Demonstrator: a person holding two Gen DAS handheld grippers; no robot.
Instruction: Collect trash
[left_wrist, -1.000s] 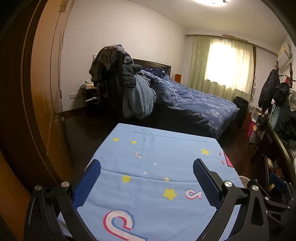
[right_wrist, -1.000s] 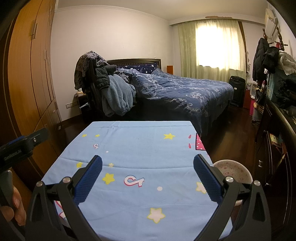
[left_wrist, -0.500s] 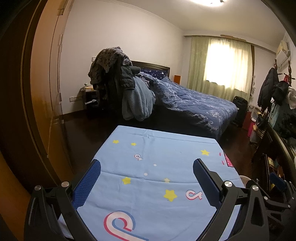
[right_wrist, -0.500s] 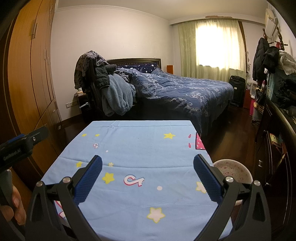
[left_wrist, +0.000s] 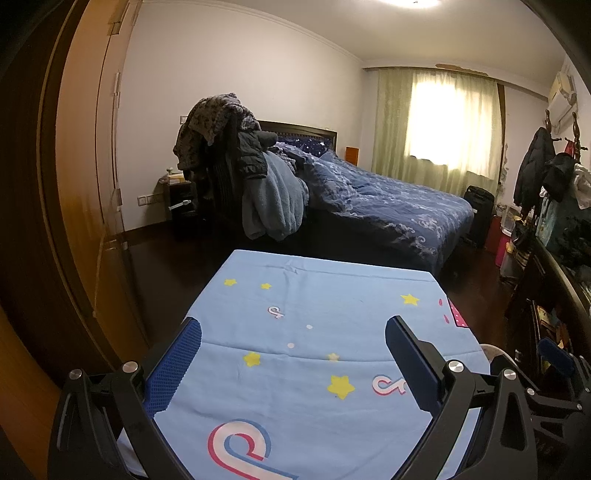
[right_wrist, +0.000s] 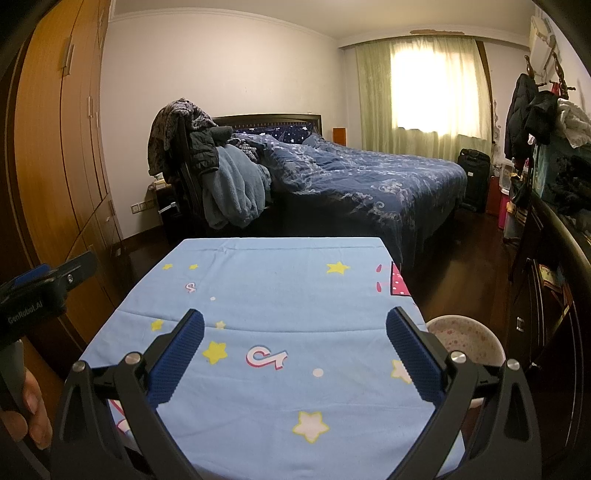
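Both hand-held grippers hang over the near edge of the bench (right_wrist: 295, 280), its blue starred cloth (left_wrist: 317, 310) bare. The left hand-held gripper (left_wrist: 293, 354) is spread wide, holding nothing; the right hand-held gripper (right_wrist: 294, 349) likewise gapes empty. A pale bin (right_wrist: 469, 339) sits just beside the bench's right edge. No trash shows anywhere.
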